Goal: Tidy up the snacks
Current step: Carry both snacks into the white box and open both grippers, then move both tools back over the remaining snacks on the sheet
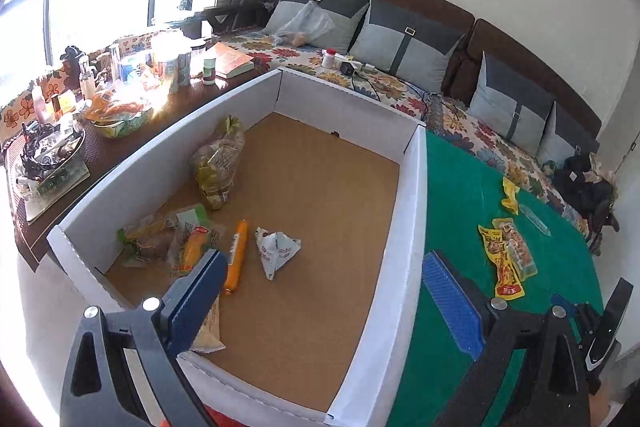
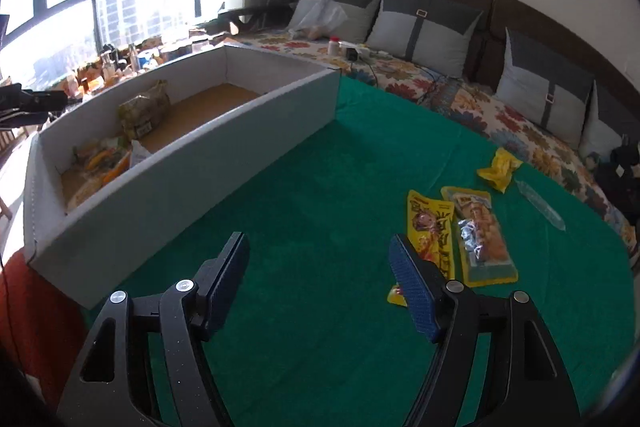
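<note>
A white cardboard box (image 1: 412,195) with a brown floor lies on the green cloth (image 1: 460,187). In it are a bag of snacks (image 1: 218,163), wrapped packets (image 1: 168,239), an orange sausage stick (image 1: 236,257) and a white triangular packet (image 1: 276,249). My left gripper (image 1: 322,269) is open and empty above the box's near end. My right gripper (image 2: 318,259) is open and empty above the green cloth (image 2: 320,167), right of the box (image 2: 168,163). Just right of it lie a yellow snack packet (image 2: 430,227), a clear-fronted packet (image 2: 480,235), a crumpled yellow wrapper (image 2: 498,169) and a clear tube (image 2: 540,203).
A dark table (image 1: 104,147) crowded with bottles, jars and a tray stands left of the box. A floral sofa (image 1: 400,91) with grey cushions runs behind, with a bottle and cables on it. A red surface (image 2: 36,307) lies at the box's near left corner.
</note>
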